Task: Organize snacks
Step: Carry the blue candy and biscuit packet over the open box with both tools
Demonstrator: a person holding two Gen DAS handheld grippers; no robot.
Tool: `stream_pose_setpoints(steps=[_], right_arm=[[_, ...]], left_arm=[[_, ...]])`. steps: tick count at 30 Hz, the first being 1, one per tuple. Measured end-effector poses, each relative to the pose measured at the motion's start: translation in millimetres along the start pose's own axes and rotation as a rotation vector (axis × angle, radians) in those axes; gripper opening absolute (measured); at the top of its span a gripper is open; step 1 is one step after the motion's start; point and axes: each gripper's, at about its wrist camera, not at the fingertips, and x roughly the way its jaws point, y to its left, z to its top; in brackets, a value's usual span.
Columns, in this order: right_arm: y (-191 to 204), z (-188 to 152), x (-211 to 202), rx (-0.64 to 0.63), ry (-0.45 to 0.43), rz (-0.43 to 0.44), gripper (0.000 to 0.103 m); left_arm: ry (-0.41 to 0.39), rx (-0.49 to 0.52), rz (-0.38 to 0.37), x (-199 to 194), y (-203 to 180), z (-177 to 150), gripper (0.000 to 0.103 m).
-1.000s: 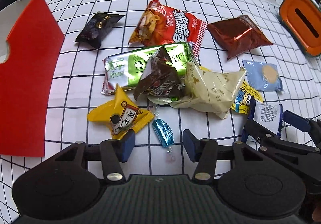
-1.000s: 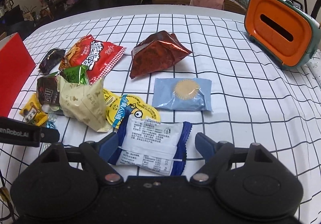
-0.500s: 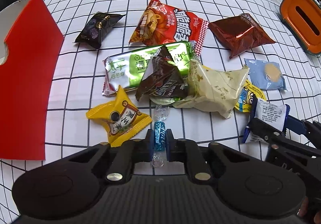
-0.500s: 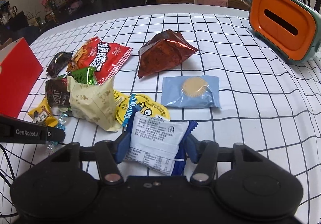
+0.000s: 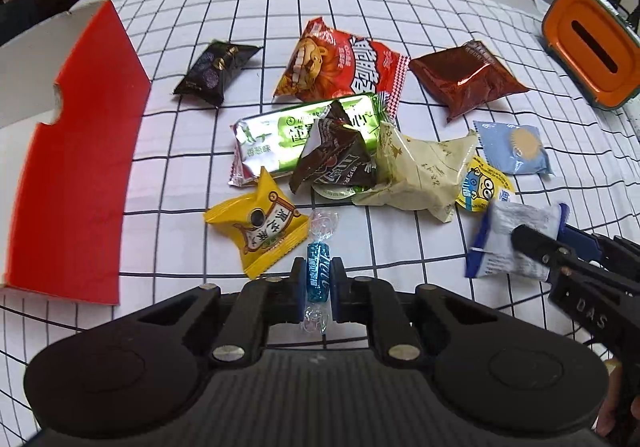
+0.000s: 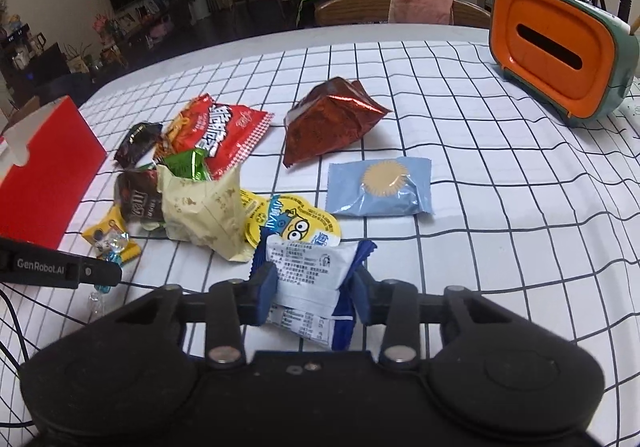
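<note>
A: What can you read?
B: "GenRobot.AI" on your left gripper [image 6: 60, 270], "DAS" on your right gripper [image 5: 588, 313].
A: The packets?
B: "m" letters on the brown packet [image 6: 140, 203]; the rest is too small for you to read.

Snack packets [image 5: 416, 171] lie heaped mid-tabletop [image 5: 192, 167]; a flat box [image 5: 76, 167] rests near the left edge, a slotted holder [image 6: 560, 59] stands toward the far right corner, and a lone wafer pack [image 6: 380, 187] sits right of the heap.
</note>
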Motion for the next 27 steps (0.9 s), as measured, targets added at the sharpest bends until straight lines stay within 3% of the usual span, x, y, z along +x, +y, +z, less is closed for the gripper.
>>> stream_pose_setpoints(steps=[3, 6, 7, 8, 10, 12, 21, 27], right_arm=[[3.0, -0.4, 1.6, -0.015, 0.003, -0.014, 0.022], [6.0, 0.2, 7.8, -0.013, 0.038, -0.067, 0.035], [4.7, -0.4, 8.2, 0.000, 0.035, -0.068, 0.045], [4.1, -1.2, 8.6, 0.013, 0.033, -0.072, 0.067], [4.2, -2.8, 8.7, 0.042, 0.024, -0.084, 0.092], [7.0, -2.7, 11.9, 0.053, 0.033, -0.072, 0.089], [30.9, -1.1, 37.2, 0.026, 0.056, -0.167, 0.090], [37.3, -2.8, 38.0, 0.004, 0.044, -0.186, 0.070]], left_arm=[[-0.016, 0.019, -0.001, -6.8, 2.8, -2.9, 0.011], [-0.021, 0.024, -0.008, -10.8, 6.0, -4.7, 0.011], [-0.026, 0.027, -0.008, -12.5, 6.7, -5.4, 0.011], [-0.032, 0.033, -0.008, -14.3, 7.6, -6.3, 0.011], [-0.036, 0.036, -0.010, -17.8, 10.0, -8.2, 0.011], [-0.041, 0.040, -0.011, -20.8, 12.1, -10.5, 0.011], [-0.062, 0.055, -0.006, -30.7, 19.2, -17.2, 0.011], [-0.066, 0.053, -0.010, -31.9, 24.8, -19.2, 0.011]])
